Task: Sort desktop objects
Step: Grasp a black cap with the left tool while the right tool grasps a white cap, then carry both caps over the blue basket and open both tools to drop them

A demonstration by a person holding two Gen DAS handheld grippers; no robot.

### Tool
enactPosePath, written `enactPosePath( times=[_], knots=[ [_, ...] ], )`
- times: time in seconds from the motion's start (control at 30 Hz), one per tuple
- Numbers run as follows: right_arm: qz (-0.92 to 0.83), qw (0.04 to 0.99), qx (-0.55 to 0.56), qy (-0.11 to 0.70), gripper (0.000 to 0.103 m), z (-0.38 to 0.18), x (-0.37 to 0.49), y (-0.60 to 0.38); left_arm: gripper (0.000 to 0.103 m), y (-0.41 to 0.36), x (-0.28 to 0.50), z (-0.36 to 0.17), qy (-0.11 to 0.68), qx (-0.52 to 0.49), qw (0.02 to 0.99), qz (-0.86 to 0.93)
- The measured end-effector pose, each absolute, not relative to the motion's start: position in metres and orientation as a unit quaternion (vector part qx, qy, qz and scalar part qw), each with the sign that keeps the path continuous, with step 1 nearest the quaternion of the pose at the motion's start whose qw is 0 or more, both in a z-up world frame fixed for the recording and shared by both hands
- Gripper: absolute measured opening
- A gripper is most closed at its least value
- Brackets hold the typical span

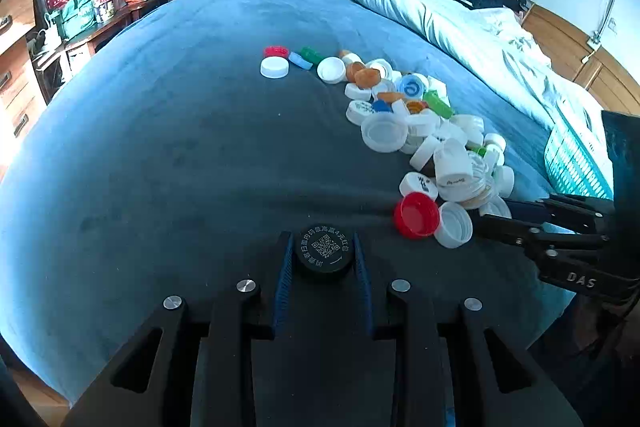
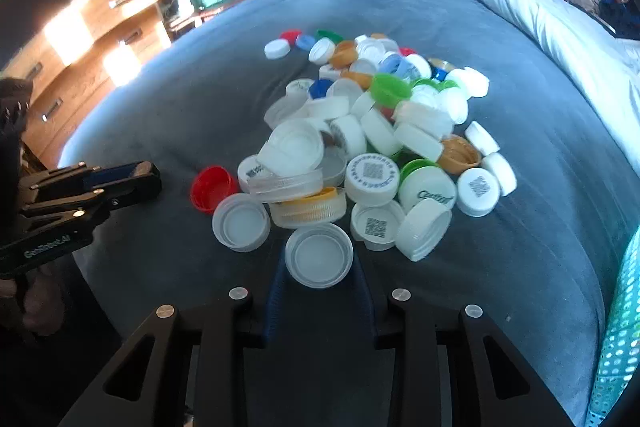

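Where ribbed claw (image 1: pixel 324 259) grips, round black cap (image 1: pixel 325 253)

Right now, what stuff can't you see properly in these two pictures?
- Turquoise basket: right wrist view, cut off by the frame edge; contents unseen.
- Black cap held in the left gripper: left wrist view, printed text too small to read.
- Caps at the bottom of the cap pile: both views, covered by caps on top.
- Right gripper: grip on the translucent white cap unclear.
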State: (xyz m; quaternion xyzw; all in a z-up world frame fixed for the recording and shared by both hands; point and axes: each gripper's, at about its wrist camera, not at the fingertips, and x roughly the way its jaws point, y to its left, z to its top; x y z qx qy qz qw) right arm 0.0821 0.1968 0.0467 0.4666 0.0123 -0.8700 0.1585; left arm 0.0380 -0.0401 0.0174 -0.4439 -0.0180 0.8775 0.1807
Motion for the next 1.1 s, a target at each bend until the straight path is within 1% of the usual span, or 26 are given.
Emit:
enactPosePath(
  times=[0.2, 0.57, 0.87, 1.1],
  knots=[
    [-0.884, 0.140, 0.446, -0.007, 0.035, 0.085, 0.091, 0.207, 0.025, -0.034, 0.036, 0.040, -0.012, -0.438, 0.169, 0.883],
    [-0.917, 0.120, 0.379, -0.024, 0.035, 0.168, 0.120, 0.228, 0.025, 0.007, 0.038, 0.103, 0.003, -0.413, 0.158, 0.897],
    [-0.932, 0.118, 0.342, -0.026, 0.035, 0.200, 0.133, 0.235, 0.025, 0.058, 0.050, 0.153, 0.033, -0.367, 0.203, 0.907],
    [-0.939, 0.107, 0.327, -0.027, 0.035, 0.209, 0.138, 0.245, 0.025, 0.080, 0.055, 0.169, 0.050, -0.352, 0.221, 0.908]
  ],
)
